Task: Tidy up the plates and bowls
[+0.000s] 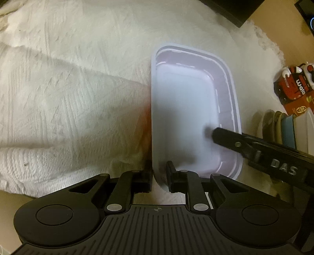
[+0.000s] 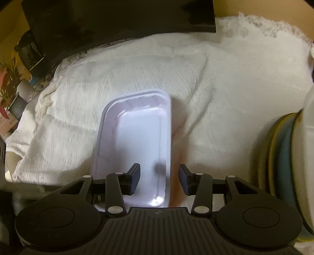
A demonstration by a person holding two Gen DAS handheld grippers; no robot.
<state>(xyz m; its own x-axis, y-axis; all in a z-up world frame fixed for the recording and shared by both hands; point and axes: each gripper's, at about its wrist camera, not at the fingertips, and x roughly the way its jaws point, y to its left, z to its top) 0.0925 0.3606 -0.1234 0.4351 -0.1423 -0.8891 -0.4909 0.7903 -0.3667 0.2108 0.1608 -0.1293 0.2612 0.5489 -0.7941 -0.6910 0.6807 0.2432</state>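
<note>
Pale lilac-white rectangular plastic dish [image 1: 188, 109] with rounded corners and a stepped rim lies flat on the white textured cloth [image 1: 68, 88] covering the tabletop, its hollow facing up and empty. Left gripper [image 1: 159, 177] is clenched on the dish's near rim at a corner, one finger outside the wall, the other inside. Right gripper [image 2: 159, 179] straddles the dish's right long wall with jaws part-open, pads not yet pressing it: released. Step in hand, as I judge it: a two-handed pick-up of the dish. To do it well, the right gripper should settle so the wall sits centred between its pads, close fully before any lift, then both hands rise together to keep the dish level; a one-sided pull would likely drag the cloth. Left wrist view alone shows the left grip on the rim and a red printed carton [image 1: 294, 88] beyond the dish's right side. Right wrist view alone shows the stacked round plates and bowls [image 2: 282, 157] close to the dish's right, and a dark box [image 2: 117, 17] beyond its far end.
</note>
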